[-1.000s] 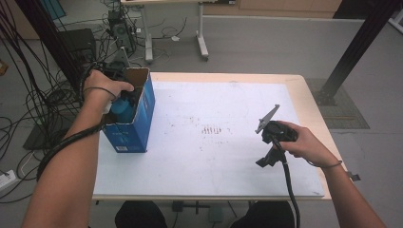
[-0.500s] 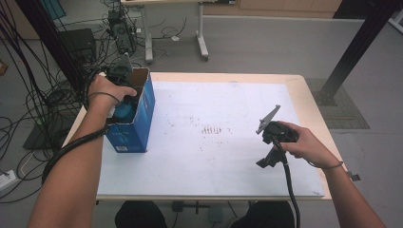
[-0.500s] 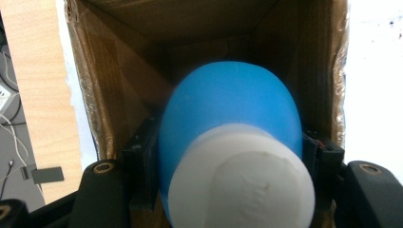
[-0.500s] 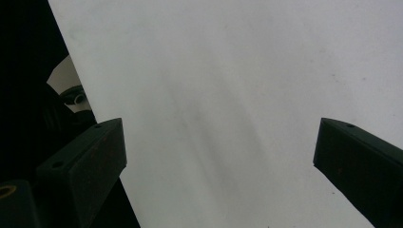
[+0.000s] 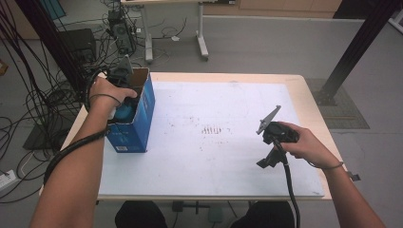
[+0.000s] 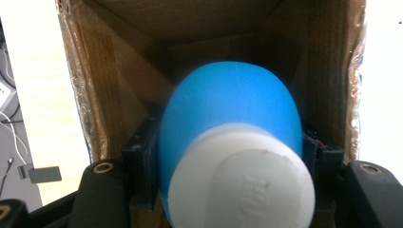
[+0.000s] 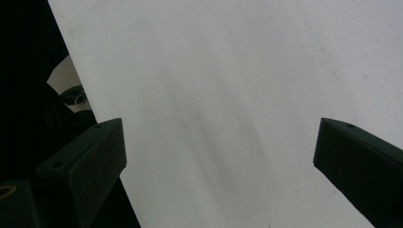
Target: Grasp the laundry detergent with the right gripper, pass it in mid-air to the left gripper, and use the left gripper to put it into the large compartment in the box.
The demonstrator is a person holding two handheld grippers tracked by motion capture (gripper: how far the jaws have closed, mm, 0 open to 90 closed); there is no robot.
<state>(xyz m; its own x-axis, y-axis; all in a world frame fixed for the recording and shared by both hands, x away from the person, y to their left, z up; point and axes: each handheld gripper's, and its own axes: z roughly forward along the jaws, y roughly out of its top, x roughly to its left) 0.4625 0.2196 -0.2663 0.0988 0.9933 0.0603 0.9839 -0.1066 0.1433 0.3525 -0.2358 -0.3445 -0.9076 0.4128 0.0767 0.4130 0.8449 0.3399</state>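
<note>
While the person's left hand (image 5: 108, 95) reaches into the open top of the blue cardboard box (image 5: 138, 124) at the left side of the table (image 5: 304, 95), the left gripper (image 6: 228, 190) is clamped on a blue ball-shaped object with a white neck (image 6: 230, 142). Seen along the left gripper's own view, the jaws press on both flanks of that blue object, which sits inside the box between its brown inner walls, white end facing the camera. Over on the right, the right hand (image 5: 309, 145) holds the right gripper (image 7: 218, 156) above the white tabletop sheet (image 5: 214, 156), well apart from the box. Its jaws are spread wide with nothing between them.
</note>
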